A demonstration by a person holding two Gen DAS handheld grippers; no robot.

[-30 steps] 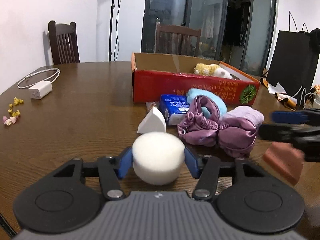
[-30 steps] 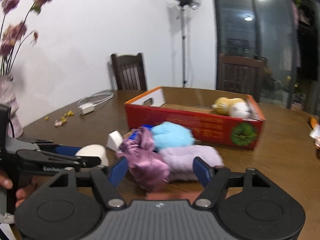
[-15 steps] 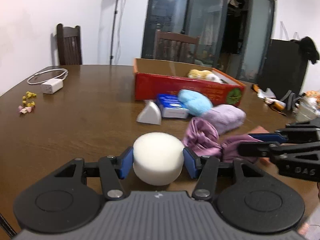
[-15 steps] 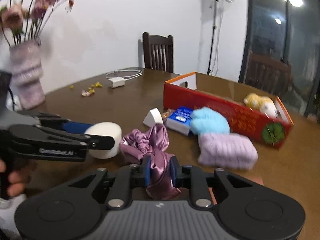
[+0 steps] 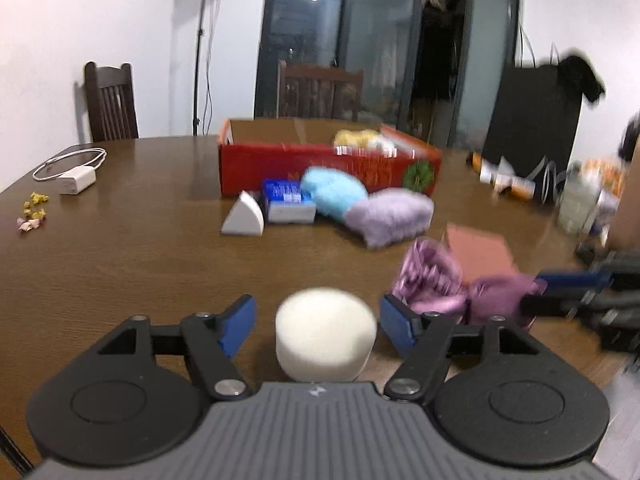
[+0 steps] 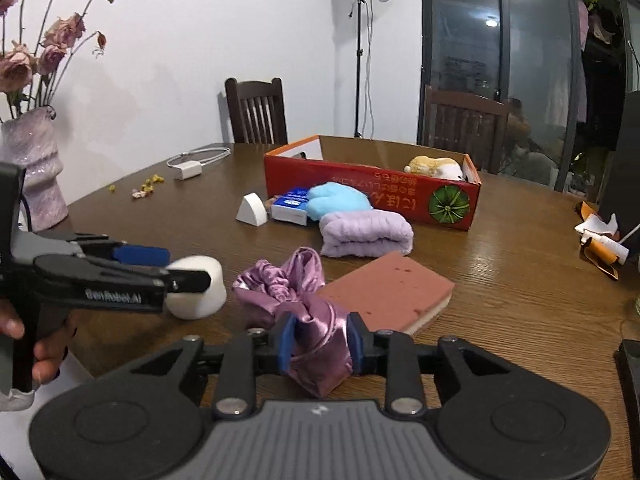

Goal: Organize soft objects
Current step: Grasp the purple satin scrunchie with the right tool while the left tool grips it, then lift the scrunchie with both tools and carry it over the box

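Two wooden chairs [image 6: 256, 110] and a light stand [image 6: 362, 40] ring a brown wooden table [image 6: 500, 272] bearing a red cardboard box [image 6: 372, 192]. The left gripper [image 5: 318, 322] points slightly downward, its jaws opening, clear of the white round sponge [image 5: 326, 334] between them. The right gripper [image 6: 320, 344], near the table edge, angles downward, jaws easing apart yet still pinching the purple satin scrunchie [image 6: 304, 304].

Black hand-held gripper [image 5: 318, 320], blue pads [image 5: 240, 322], silver screws
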